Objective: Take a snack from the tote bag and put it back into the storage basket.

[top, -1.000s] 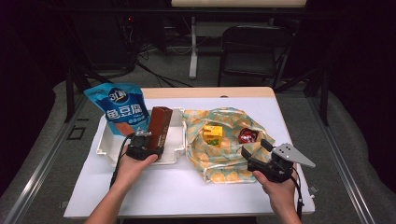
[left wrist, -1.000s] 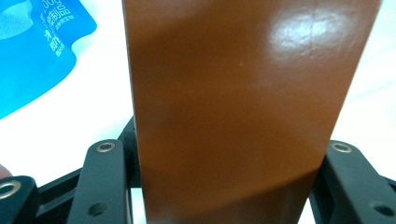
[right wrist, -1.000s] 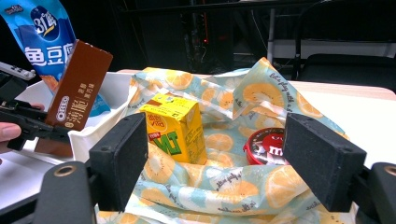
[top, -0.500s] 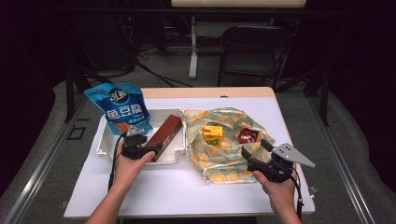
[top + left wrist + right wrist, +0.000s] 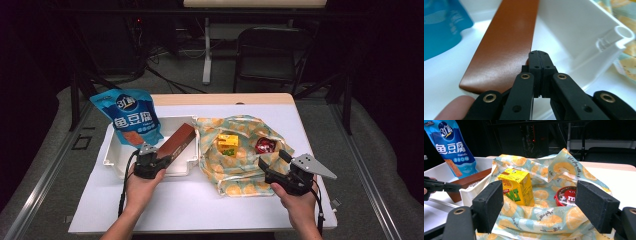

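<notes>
— Left gripper view: how do the jaws stand?
— The left gripper (image 5: 539,53) has just been closing; its jaws are pressed together with nothing between them, right beside the brown box (image 5: 504,42).
— Where does that box lie?
— Tilted in the white tray (image 5: 117,152), its far end up on the tray's wall, near the blue snack bag (image 5: 131,116).
— And the other hand?
— The right gripper (image 5: 544,202) hangs with jaws spread wide before the orange-print bag (image 5: 541,220), which holds a yellow carton (image 5: 517,185) and a red tin (image 5: 566,196), on the desk (image 5: 215,210).
</notes>
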`<state>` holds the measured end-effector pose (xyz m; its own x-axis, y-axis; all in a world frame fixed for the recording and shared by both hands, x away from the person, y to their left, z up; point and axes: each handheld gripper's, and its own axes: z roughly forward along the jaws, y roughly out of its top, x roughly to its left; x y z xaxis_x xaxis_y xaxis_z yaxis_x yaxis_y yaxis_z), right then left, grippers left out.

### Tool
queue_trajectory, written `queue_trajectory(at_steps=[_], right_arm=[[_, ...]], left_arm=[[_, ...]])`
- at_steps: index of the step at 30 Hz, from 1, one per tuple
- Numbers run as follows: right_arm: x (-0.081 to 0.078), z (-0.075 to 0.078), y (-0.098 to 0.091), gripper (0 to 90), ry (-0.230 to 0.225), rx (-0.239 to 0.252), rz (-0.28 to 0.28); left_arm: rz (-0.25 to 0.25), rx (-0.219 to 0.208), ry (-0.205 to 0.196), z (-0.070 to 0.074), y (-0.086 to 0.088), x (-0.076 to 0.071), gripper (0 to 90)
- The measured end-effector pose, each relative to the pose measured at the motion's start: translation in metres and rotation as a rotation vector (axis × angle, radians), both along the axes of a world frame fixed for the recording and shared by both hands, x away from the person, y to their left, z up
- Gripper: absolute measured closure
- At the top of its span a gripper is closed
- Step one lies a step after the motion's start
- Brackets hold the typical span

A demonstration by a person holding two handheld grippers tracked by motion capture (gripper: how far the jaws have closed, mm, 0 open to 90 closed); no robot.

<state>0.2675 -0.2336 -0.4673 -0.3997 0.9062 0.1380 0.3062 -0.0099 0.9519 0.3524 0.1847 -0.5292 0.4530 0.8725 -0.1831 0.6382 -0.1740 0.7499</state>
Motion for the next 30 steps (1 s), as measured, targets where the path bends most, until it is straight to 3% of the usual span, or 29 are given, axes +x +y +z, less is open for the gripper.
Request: queue_trajectory(at_steps=[10,16,19,25,30], right_arm=[[0.000,0.000,0.000,23.0,0.004,0.001,-0.001],[0.001,-0.002,0.001,23.1,0.006,0.002,-0.003],[0.001,-0.002,0.001,23.1,0.010,0.001,-0.002],[0.002,-0.003,0.000,23.2,0.006,0.007,-0.007],[0.001,-0.003,0.000,23.2,0.010,0.002,-0.002]], left_arm=[[0.112,-0.016,0.000,0.001,0.029,0.006,90.0],[0.176,-0.006,0.007,0.002,0.039,0.013,90.0],[0.202,-0.024,-0.005,0.004,0.040,0.013,90.0],[0.187,-0.051,-0.054,0.018,0.024,0.025,90.0],[0.192,-0.014,-0.071,0.019,0.000,0.049,90.0]])
